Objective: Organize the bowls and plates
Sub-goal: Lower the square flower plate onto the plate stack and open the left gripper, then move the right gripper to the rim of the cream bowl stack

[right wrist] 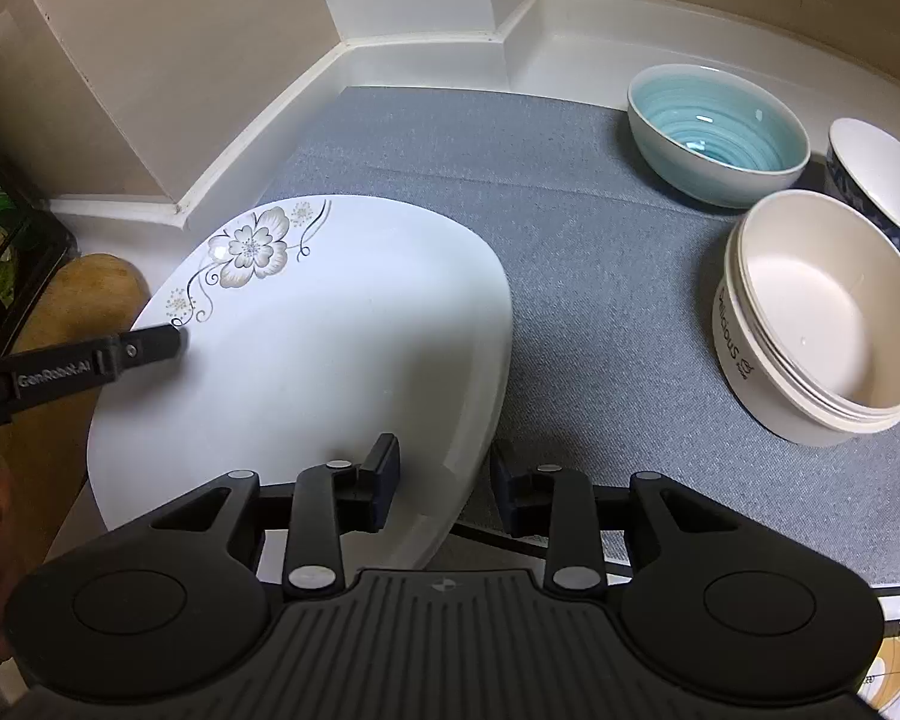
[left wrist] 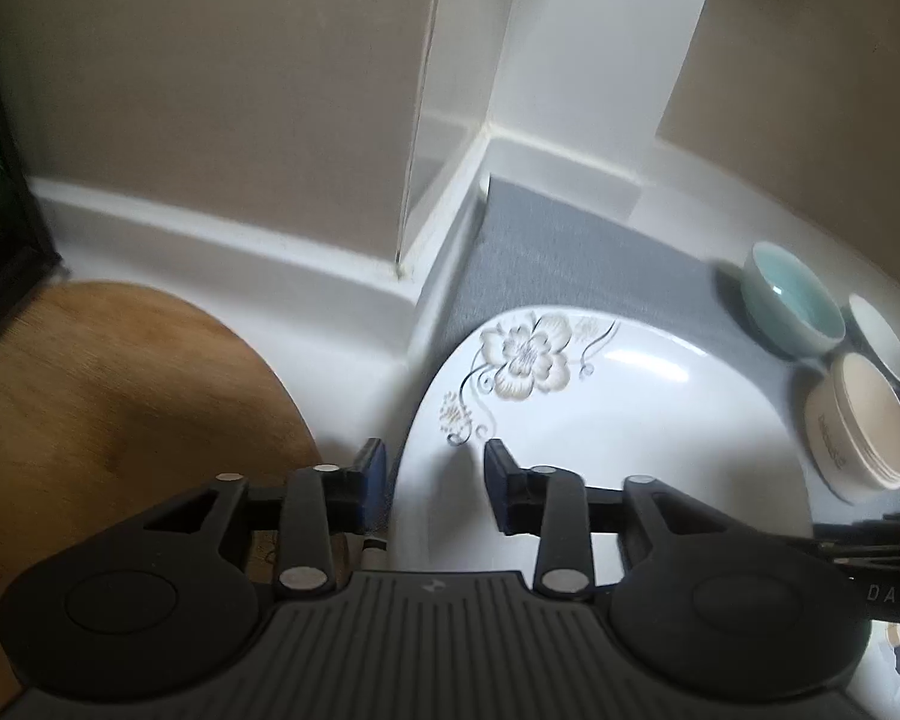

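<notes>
Plate [right wrist: 330, 360], teal bowl [right wrist: 717, 132], cream bowl [right wrist: 822, 324] beside

White rounded-square ceramic plate [right wrist: 342, 324] printed with beige flowers and dark curling stems, pale bowl [right wrist: 717, 132] glazed turquoise inside in rings, cream tub-shaped bowl [right wrist: 822, 324] with dark lettering, blue-patterned white bowl [right wrist: 888, 186], grey woven mat [right wrist: 570, 252], brown wooden board [left wrist: 108, 396].

**Plate and three bowls on the grey mat**

A large white plate [right wrist: 330, 324] with a beige flower print near its far rim lies partly on the grey mat [right wrist: 570, 276]. To its right cluster three upright, empty bowls: a pale blue one [right wrist: 717, 132], a cream one [right wrist: 822, 318] with lettering, and a blue-patterned white one [right wrist: 885, 180].
</notes>
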{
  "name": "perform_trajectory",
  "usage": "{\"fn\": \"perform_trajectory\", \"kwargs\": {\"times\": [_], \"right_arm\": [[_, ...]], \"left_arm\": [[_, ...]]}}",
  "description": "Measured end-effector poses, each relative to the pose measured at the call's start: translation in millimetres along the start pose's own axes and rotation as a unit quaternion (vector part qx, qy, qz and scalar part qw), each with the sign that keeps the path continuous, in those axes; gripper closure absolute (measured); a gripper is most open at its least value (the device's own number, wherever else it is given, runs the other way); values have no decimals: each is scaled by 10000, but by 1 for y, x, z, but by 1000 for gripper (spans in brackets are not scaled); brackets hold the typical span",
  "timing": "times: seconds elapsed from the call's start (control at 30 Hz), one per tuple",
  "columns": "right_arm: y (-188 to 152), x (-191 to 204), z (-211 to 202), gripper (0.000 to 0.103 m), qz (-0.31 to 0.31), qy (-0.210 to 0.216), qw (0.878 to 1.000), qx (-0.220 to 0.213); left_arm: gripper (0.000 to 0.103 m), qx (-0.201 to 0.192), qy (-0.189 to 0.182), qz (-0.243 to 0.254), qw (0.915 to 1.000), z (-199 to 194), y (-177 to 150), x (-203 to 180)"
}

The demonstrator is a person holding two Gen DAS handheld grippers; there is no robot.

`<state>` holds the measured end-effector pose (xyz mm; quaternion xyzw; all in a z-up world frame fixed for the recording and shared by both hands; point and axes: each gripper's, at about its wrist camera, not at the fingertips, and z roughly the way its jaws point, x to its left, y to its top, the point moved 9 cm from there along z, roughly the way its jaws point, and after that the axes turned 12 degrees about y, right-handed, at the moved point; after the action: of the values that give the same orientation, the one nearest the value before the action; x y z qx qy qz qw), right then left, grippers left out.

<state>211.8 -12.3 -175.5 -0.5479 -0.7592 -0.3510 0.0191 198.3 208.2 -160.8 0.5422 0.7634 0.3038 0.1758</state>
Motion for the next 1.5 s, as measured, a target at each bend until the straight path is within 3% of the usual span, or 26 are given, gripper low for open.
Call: {"fn": "perform_trajectory", "kwargs": {"times": [0.13, 0.4, 0.5, 0.67, 0.8, 0.97, 1.23, 1.5], "right_arm": [[-1, -14, -18, 61, 136, -64, 9998, -152], [2, -52, -89, 60, -31, -134, 9959, -891], [4, -82, -120, 60, 33, -256, 9921, -1230], [2, -155, -143, 60, 645, -649, 9836, -1557], [-1, -201, -134, 60, 1242, -670, 9800, -1403], [-3, -224, -113, 60, 1626, -522, 9789, -1123], [-7, -228, -93, 60, 1737, -198, 9815, -782], [-3, -226, -91, 60, 1675, -132, 9831, -727]], "left_arm": [[48, -361, 158, 67, 9992, -28, 1, -16], [28, -940, -7, 535, 9941, -91, -18, -80], [24, -1128, -152, 613, 9916, -111, -27, -113], [19, -1301, -203, 1046, 9858, -135, -45, -153], [19, -1160, -249, 1189, 9858, -149, -60, -173], [19, -1102, -42, 1031, 9885, -163, -79, -183], [19, -890, 327, 656, 9933, -176, -98, -167], [19, -921, 405, 658, 9927, -185, -104, -171]]}}
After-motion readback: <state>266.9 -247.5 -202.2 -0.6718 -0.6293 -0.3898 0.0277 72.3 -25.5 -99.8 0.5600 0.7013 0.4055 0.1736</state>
